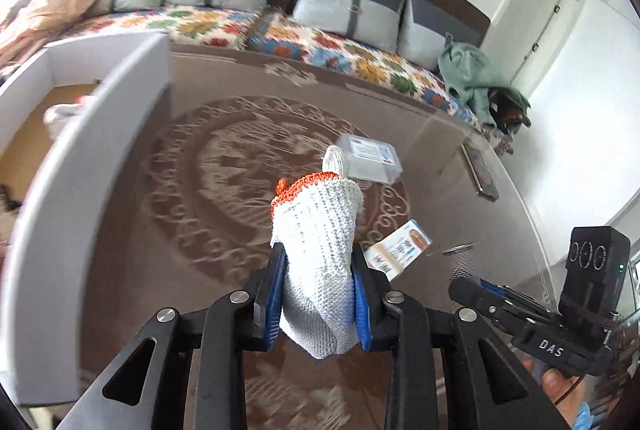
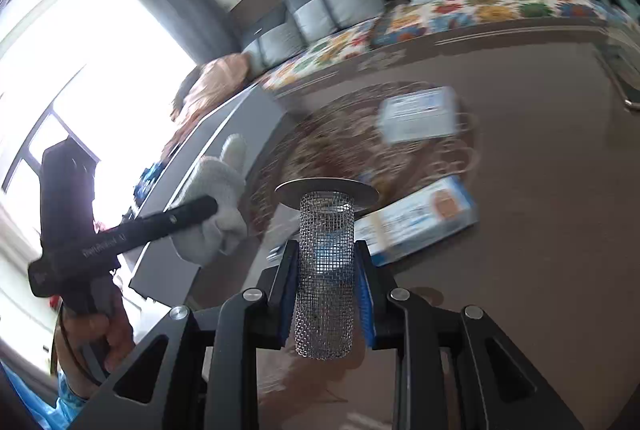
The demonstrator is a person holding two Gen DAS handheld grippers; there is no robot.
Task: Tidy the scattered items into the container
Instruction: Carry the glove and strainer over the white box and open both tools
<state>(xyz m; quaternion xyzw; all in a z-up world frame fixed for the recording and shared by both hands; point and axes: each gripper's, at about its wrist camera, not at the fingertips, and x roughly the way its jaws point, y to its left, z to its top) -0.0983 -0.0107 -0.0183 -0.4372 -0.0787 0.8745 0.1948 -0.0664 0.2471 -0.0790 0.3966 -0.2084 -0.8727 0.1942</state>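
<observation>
The grey box [image 1: 80, 190] sits open at the left of the glass table [image 1: 500, 198], with small items inside, too blurred to name. The left gripper [image 1: 318, 294] clamps a knitted white glove [image 1: 316, 238] with an orange cuff, up beside the box wall. The right gripper [image 2: 326, 294] pinches a metal mesh strainer [image 2: 325, 262], a cylinder with a flat rim. A clear case [image 1: 370, 160] and a carton [image 1: 400, 250] lie on open glass beyond.

Patterned table [image 1: 208, 166] (boxes [image 1: 370, 158], phone [image 1: 480, 170])
</observation>
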